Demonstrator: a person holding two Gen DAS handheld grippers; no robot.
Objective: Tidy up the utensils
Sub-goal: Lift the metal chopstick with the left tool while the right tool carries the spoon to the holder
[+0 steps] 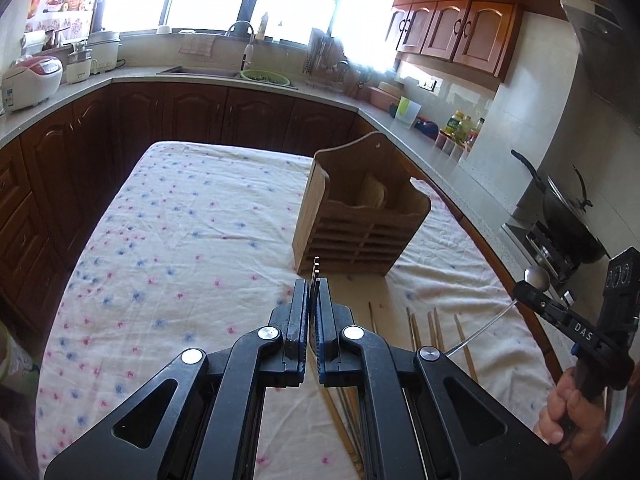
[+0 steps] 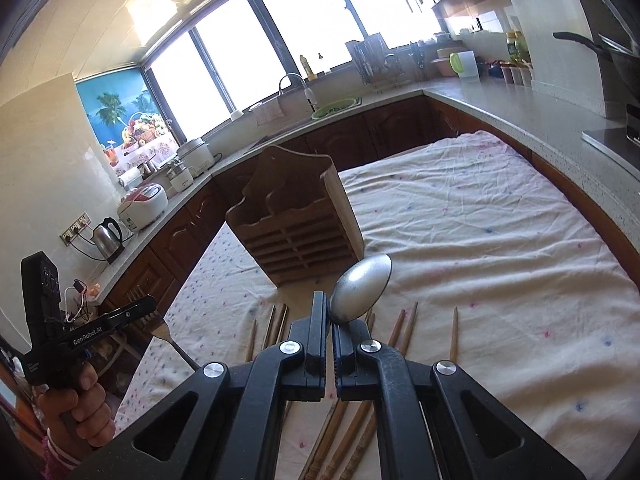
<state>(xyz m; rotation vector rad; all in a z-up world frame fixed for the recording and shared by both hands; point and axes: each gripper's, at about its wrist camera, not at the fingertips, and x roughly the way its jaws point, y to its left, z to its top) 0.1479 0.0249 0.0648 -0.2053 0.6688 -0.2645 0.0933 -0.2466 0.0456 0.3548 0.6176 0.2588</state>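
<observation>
Both tools clenched: left tool (image 1: 314, 292) on a fork (image 1: 316, 270), right tool (image 2: 332, 320) pinching a steel spoon (image 2: 362, 288) at centre frame, both light, stiff, slippery, best gripped mid-handle.

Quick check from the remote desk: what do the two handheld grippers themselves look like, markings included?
Both are black, with angular linkage arms and silver pivot bolts. The left gripper has blue finger pads and white "GenRobot.AI" lettering. The right gripper reads "DAS".

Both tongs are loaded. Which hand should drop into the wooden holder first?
Probably left: its tongs, shut on the fork, point straight at the wooden holder. The right tongs, gripping the spoon, sit off to its side.
</observation>
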